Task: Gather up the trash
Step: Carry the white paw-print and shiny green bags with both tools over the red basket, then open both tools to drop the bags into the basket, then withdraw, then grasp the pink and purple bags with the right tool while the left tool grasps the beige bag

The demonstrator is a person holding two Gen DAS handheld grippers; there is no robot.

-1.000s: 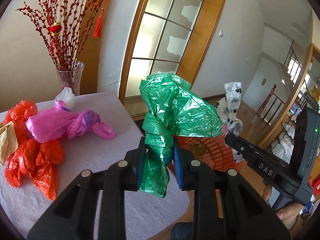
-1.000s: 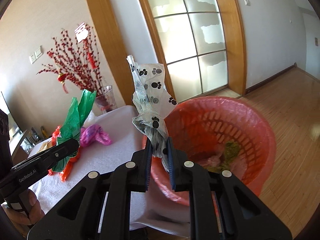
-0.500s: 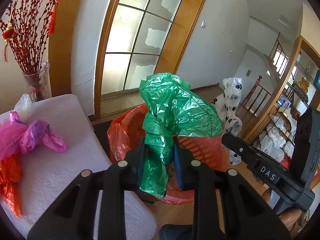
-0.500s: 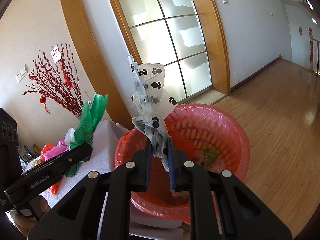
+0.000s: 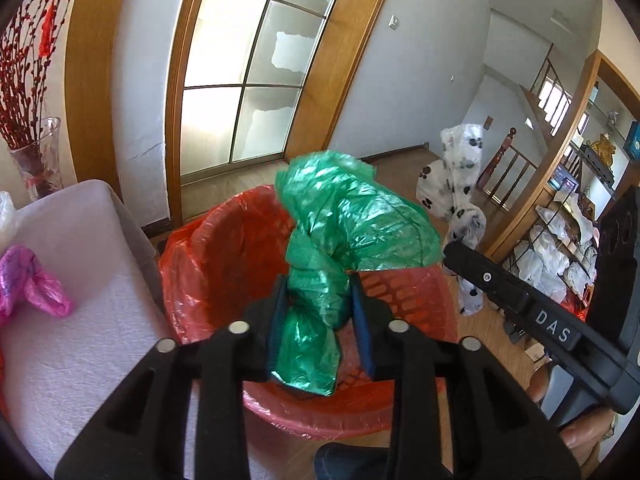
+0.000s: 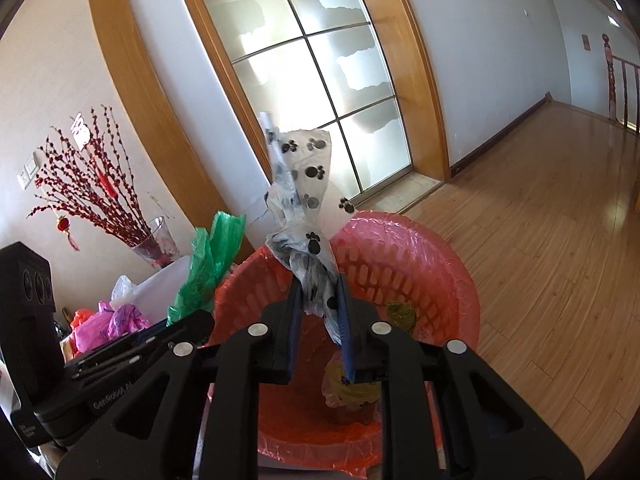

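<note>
My left gripper (image 5: pixel 318 300) is shut on a crumpled green plastic bag (image 5: pixel 352 220) and holds it over the red trash basket (image 5: pixel 224 264), which has a red liner. My right gripper (image 6: pixel 318 300) is shut on a white paw-print plastic bag (image 6: pixel 304 200) and holds it over the same basket (image 6: pixel 440 272). Some trash lies at the basket's bottom (image 6: pixel 400 312). The paw-print bag also shows in the left wrist view (image 5: pixel 460 184), and the green bag in the right wrist view (image 6: pixel 212 256).
A table with a white cloth (image 5: pixel 80 280) stands left of the basket, with pink bags (image 5: pixel 28 284) and other bags (image 6: pixel 120 316) on it. A glass vase of red branches (image 5: pixel 36 160) stands at the table's back. Wooden floor (image 6: pixel 540 220) lies to the right.
Both grippers have moved right from the table to above the basket, still holding their bags. The basket now fills the lower middle of both views.
</note>
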